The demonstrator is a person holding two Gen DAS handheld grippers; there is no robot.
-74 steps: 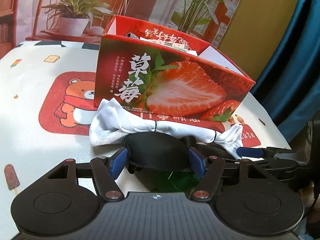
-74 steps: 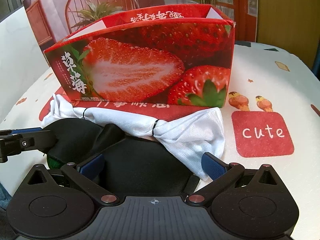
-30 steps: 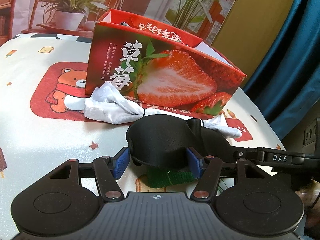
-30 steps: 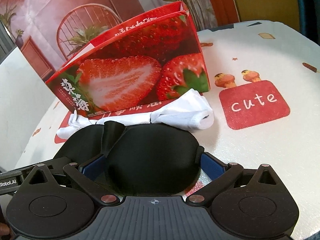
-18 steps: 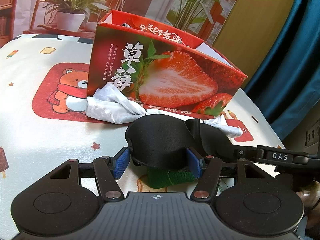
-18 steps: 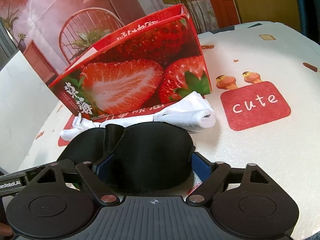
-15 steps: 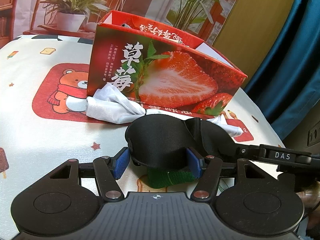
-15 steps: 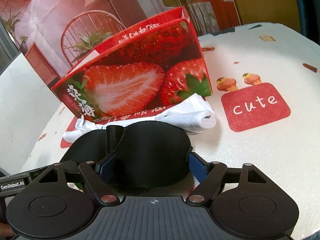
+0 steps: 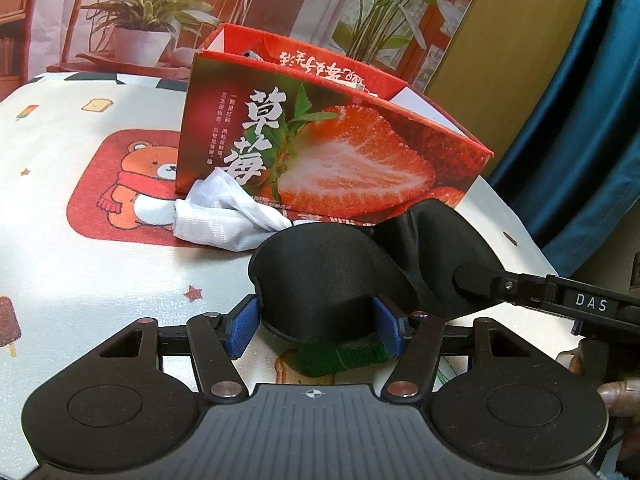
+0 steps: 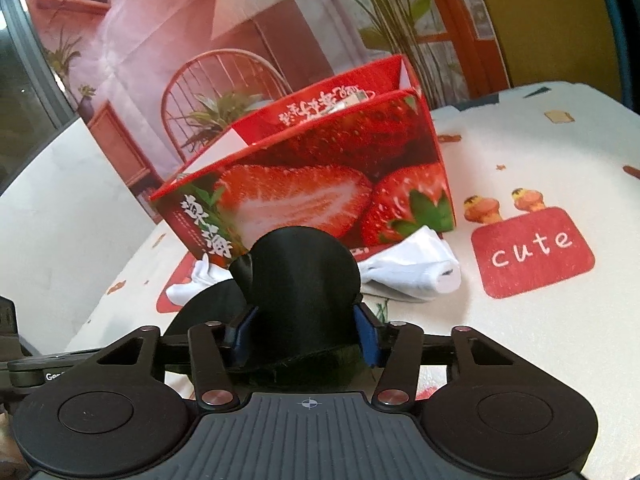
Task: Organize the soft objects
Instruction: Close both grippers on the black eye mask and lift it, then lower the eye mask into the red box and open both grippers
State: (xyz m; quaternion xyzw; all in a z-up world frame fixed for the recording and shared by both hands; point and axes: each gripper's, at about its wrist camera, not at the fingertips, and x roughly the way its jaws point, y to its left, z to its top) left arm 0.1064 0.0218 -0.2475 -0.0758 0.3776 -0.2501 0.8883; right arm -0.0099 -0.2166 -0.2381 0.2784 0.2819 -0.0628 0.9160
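**Eye mask pinched at both ends, lifted in front of the box**

Hidden bits first: my left gripper's (image 9: 316,322) own tips sit behind the black eye mask (image 9: 332,276), only the blue pads (image 9: 240,328) show. Same on my right gripper (image 10: 306,334), mask cup (image 10: 304,280) blocks most of the view. Something green (image 9: 340,356) is under the mask; can't tell what it is. Box contents barely visible over the rim.

Left jaws are closing, pads pressing the left cup from both sides. Right jaws are closing too, pads against the right cup, which bulges up between them. In the left view my right gripper's finger (image 9: 492,280) lies across the far cup.

Mask: black, satin-like, two moulded domes, folded at the nose bridge. It hangs just in front of the strawberry box (image 9: 320,152), above the cartoon-print tablecloth (image 9: 60,272). White cloth bundle (image 9: 224,216) lies at the box's base, touching it.
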